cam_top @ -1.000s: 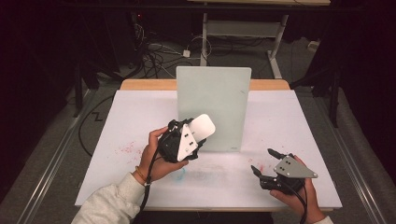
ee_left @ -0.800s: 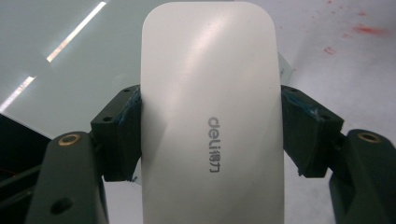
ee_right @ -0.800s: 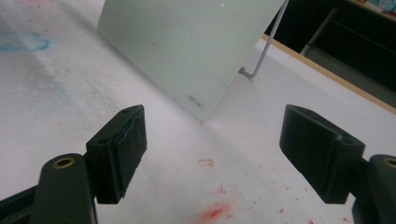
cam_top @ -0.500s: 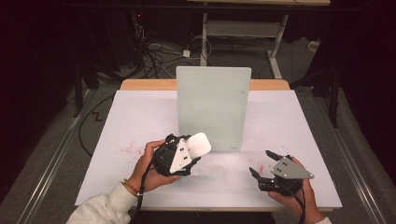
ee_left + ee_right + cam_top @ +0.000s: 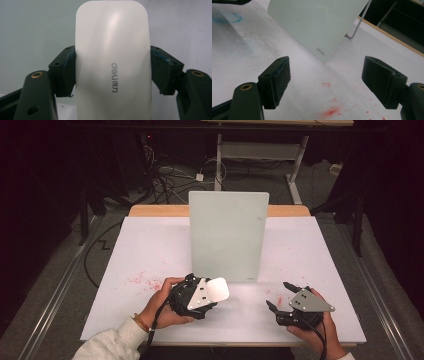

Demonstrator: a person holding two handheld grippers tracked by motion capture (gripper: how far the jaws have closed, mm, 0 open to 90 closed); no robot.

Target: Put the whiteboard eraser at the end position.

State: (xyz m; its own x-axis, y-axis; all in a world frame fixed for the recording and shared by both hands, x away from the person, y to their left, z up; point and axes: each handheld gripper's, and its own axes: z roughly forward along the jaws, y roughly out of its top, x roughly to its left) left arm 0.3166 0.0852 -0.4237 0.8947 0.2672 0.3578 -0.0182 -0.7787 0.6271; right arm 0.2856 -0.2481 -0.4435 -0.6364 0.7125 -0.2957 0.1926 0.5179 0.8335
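Now the left gripper (image 5: 212, 292) squeezes a white eraser (image 5: 112, 62) by its two sides, low over the table (image 5: 150, 255) in front of the standing glass board (image 5: 227, 235), maybe to rub off the red marks (image 5: 142, 280). It has dropped lower and nearer the person than a moment ago. The right gripper (image 5: 280, 295) rests wide open and empty.

White oblong eraser (image 5: 112, 62) — clamped in left tongs (image 5: 112, 67), before upright board (image 5: 228, 235)

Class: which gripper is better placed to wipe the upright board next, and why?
Probably the left gripper: it is shut on the white eraser, which faces the board. The right gripper is open and empty.
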